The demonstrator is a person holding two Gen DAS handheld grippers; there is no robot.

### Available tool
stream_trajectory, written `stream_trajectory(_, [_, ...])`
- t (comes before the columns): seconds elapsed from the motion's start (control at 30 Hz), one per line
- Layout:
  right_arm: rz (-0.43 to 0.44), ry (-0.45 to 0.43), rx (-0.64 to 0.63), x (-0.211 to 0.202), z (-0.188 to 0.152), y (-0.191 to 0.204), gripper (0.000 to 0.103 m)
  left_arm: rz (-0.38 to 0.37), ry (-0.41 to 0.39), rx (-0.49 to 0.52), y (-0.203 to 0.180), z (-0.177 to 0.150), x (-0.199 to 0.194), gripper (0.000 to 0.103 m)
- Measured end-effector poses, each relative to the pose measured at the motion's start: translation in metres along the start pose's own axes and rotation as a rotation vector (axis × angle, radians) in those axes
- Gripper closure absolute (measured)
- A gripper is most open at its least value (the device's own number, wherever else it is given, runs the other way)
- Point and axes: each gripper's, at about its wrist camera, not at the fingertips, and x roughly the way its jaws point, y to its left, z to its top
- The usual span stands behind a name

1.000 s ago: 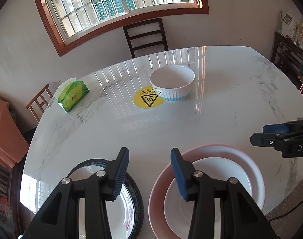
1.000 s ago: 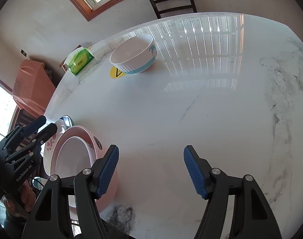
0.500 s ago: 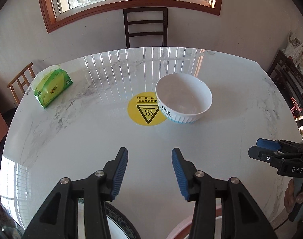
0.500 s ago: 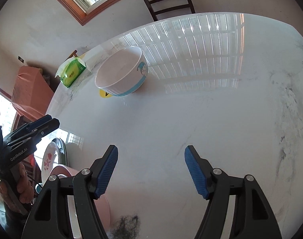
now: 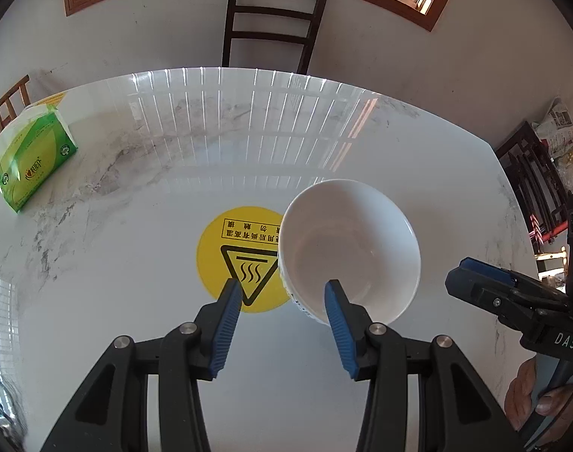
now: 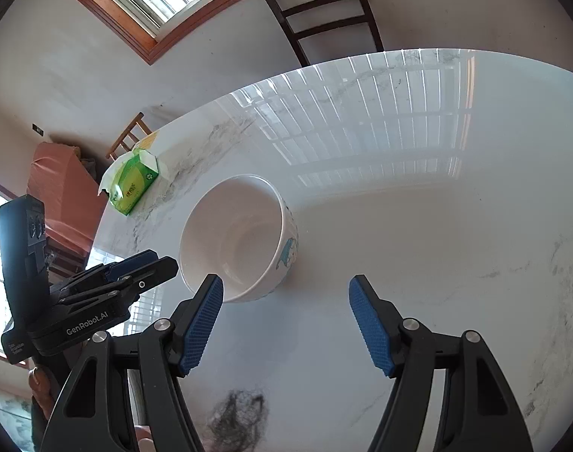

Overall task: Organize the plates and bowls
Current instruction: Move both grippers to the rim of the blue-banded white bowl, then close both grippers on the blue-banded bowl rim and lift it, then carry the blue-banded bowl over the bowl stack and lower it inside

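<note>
My left gripper (image 5: 282,293), fingers spread, straddles the near rim of the round white ceramic bowl (image 5: 348,248); right gripper (image 6: 286,301), also spread, sits just beside it.

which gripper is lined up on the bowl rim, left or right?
The left gripper: its open blue-padded fingers straddle the near rim of the white ceramic bowl, one finger over the inside. The right gripper, also open, sits off to the bowl's side.
</note>
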Motion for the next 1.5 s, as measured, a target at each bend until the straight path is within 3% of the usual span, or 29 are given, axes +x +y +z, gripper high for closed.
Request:
stream_trajectory(0.23, [-0.005,0.037,0.015,0.025,0.018,0.000,0.039,0.022,0.045,-0.018,-0.003,0.011,0.029,0.056])
stream_trajectory(0.33, [-0.032,0.054,-0.003,0.035,0.019,0.002,0.047,0.034,0.064,-0.025,-0.002,0.013,0.041,0.056])
stream_trajectory(0.43, [-0.021,0.090,-0.005,0.046,0.019,0.001,0.061,0.033,0.072,-0.046,-0.001,0.014,0.052,0.056])
stream_trajectory(0.47, [-0.018,0.104,-0.009,0.051,0.017,0.002,0.070,0.024,0.076,-0.054,-0.001,0.014,0.055,0.062])
stream_trajectory(0.53, [0.007,0.127,-0.017,0.057,0.014,0.002,0.081,0.033,0.075,-0.043,-0.004,0.012,0.059,0.090])
stream_trajectory(0.63, [-0.001,0.129,-0.030,0.057,0.012,0.003,0.081,0.070,0.057,-0.026,-0.011,0.011,0.060,0.091])
stream_trajectory(1.07, [0.065,0.141,0.025,0.029,-0.001,-0.001,0.081,0.048,0.056,-0.034,-0.013,-0.009,0.033,0.091])
stream_trajectory(1.5, [0.094,0.104,-0.003,-0.017,-0.033,0.017,0.082,0.034,0.039,-0.038,-0.019,-0.036,-0.011,0.091])
